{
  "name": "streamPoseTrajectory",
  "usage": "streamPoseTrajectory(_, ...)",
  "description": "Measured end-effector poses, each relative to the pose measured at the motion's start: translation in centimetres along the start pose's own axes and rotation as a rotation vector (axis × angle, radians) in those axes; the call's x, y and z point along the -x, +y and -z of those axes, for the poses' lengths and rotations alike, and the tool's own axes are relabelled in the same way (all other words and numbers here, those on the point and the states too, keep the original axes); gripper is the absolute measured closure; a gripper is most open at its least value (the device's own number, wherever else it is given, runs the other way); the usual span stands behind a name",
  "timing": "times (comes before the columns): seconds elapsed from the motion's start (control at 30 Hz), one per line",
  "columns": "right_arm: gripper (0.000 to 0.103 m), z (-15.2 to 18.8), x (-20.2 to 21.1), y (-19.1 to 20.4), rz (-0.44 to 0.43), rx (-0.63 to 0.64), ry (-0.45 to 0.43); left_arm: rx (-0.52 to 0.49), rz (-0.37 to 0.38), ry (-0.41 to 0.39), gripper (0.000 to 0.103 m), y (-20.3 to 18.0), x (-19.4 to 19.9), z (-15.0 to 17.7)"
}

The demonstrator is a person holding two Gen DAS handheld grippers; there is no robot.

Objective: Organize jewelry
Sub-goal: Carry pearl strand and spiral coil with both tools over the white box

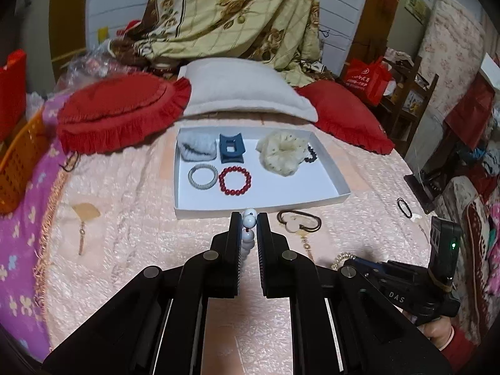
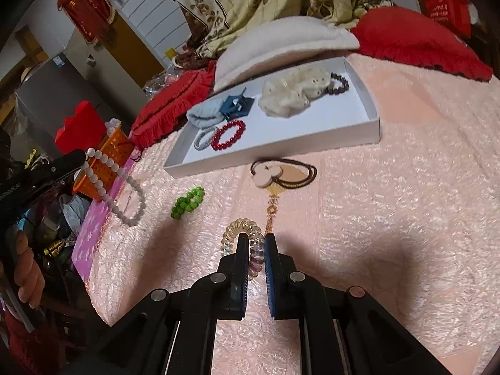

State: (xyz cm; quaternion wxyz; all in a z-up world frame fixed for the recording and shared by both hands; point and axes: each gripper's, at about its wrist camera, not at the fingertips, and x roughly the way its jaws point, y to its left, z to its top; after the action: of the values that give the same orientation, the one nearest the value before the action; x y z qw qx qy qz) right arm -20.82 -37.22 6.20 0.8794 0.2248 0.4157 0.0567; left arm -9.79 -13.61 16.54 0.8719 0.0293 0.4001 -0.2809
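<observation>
My left gripper (image 1: 249, 220) is shut on a white bead bracelet (image 1: 249, 218) and holds it above the pink bedspread, just short of the white tray (image 1: 331, 168); the bracelet hangs in the right wrist view (image 2: 125, 187). My right gripper (image 2: 257, 240) is shut on a clear spiral hair tie (image 2: 242, 229) on the bedspread. The tray holds a red bead bracelet (image 1: 235, 180), a silver bangle (image 1: 203, 176), a blue hair claw (image 1: 230, 147), a cream scrunchie (image 1: 282, 153), a grey scrunchie (image 1: 197, 147) and a dark bead bracelet (image 1: 312, 153).
A green bead bracelet (image 2: 187, 202) and a brown cord necklace with a pale pendant (image 2: 281, 172) lie on the bedspread before the tray. A black hair band (image 1: 404, 207) lies at the right. Red cushions (image 1: 118, 112) and a white pillow (image 1: 247, 90) are behind. An orange basket (image 1: 18, 168) stands left.
</observation>
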Motion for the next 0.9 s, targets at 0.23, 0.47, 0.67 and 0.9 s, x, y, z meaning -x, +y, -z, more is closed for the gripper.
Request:
streamPoseTrajectory(0.23, 0.094, -1.2, 1.1, 0.5, -0.003, 0.013, -0.029, -0.013, -0.011, 0.007, 0.095, -0.4, 0.0, -1.2)
streamPoseTrajectory(0.47, 0.094, -4.8, 0.8, 1.0, -0.037, -0.008, -0.055, -0.021, -0.041, 0.02, 0.095, -0.6, -1.9, -3.9)
streamPoseTrajectory(0.67, 0.094, -7.7, -1.7, 1.3, -0.055, -0.04, -0.037, -0.013, -0.063, 0.031, 0.095, -0.5, -4.5, -6.5)
streamPoseTrajectory(0.9, 0.094, -10.0, -6.8, 1.1, -0.034, -0.057, 0.022, 0.016, -0.074, 0.082, 0.095, 0.4, -10.0, -8.0)
